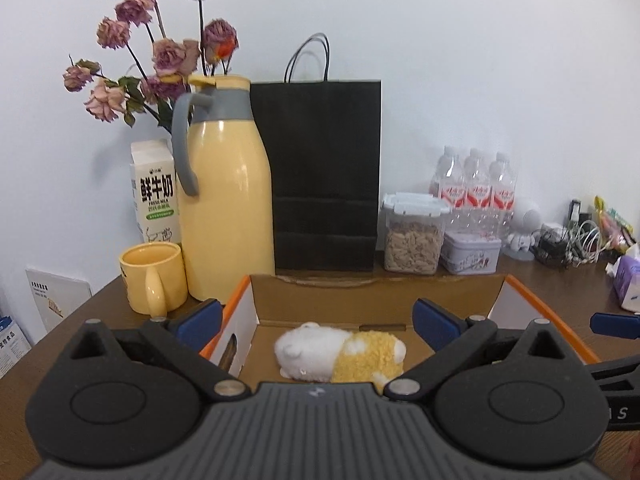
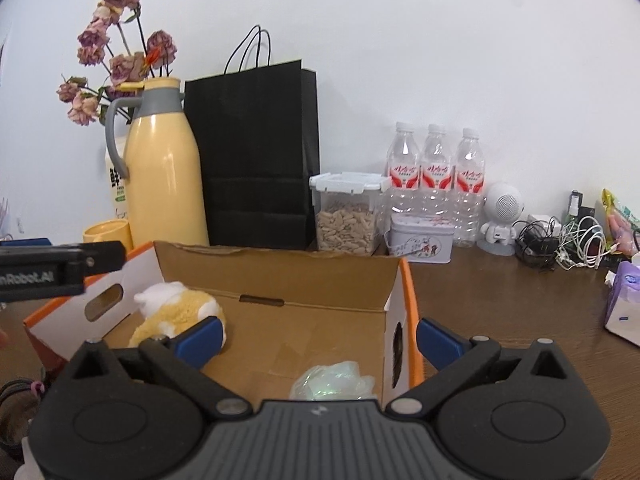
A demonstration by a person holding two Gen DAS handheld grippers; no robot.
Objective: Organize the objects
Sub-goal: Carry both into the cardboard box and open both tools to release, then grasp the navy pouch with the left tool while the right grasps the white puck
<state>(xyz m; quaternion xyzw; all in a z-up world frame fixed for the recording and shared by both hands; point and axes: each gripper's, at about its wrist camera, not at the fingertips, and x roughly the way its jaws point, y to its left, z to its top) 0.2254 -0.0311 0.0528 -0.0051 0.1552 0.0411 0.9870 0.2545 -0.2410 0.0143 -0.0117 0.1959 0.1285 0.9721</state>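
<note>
Left gripper at bottom centre sat wide open, nothing held; right gripper same, empty. Plush toy lay in cardboard box mid-frame, green puff too. Imo back both out straight, fingers clear of box walls. Thermos stood behind, upper left.

Along the rear edge of the brown wooden table, against the white wall, from the left corner: dried pink roses, a milk carton, a yellow thermos jug with grey handle, and a yellow mug in front of the carton. A black paper bag stands just beside the jug. Rightward: a clear lidded container of seeds, a small tin, three water bottles, a white robot-shaped figure, tangled cables, and a tissue pack near the right edge.
</note>
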